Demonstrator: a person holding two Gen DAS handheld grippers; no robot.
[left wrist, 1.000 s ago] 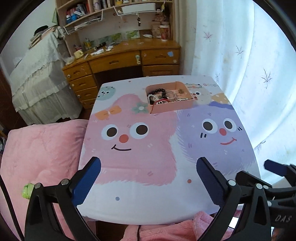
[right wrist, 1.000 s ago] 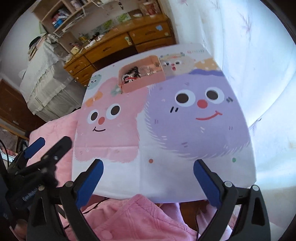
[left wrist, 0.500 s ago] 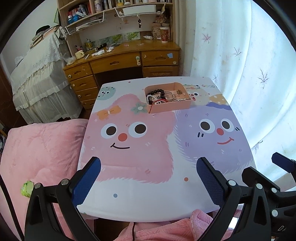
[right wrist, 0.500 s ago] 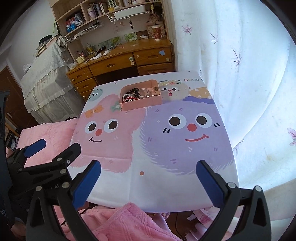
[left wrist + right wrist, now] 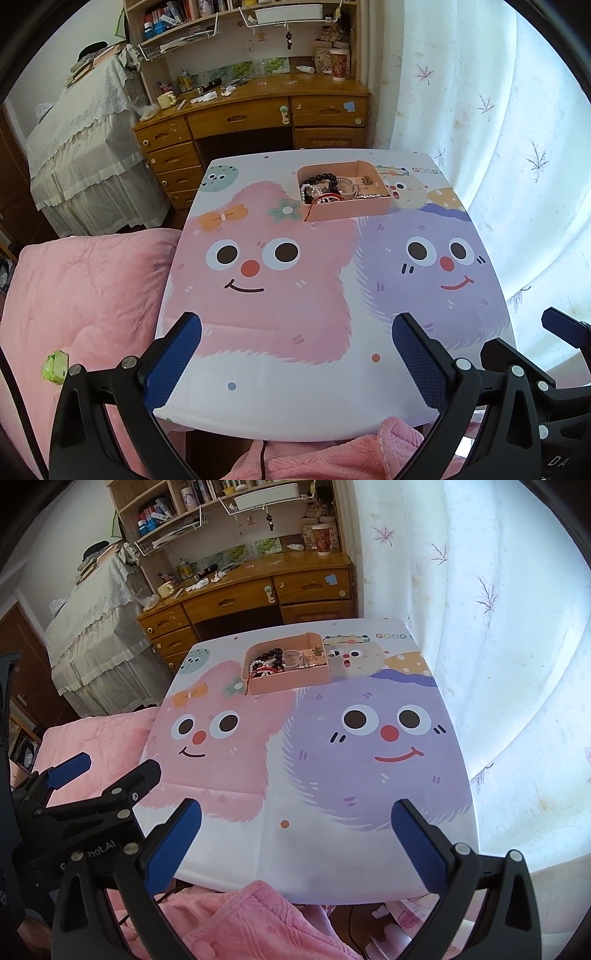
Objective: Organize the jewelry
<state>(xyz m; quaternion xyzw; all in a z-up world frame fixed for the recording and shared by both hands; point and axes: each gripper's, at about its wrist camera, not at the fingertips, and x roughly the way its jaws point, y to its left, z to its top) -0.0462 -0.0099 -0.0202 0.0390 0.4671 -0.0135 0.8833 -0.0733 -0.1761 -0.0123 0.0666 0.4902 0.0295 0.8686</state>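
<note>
pink tray (image 5: 347, 210) holds jewelry (image 5: 325, 188); both grippers spread, empty.

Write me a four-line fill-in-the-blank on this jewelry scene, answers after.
1. The jewelry lies in a ____-colored tray on the far half of the table.
2. A ____ cord hangs over the tray's near left corner.
3. The left gripper and the right gripper are both ____ and hold nothing.
4. The cartoon face under the right gripper is ____.

Answers: pink; red; open; purple
</note>
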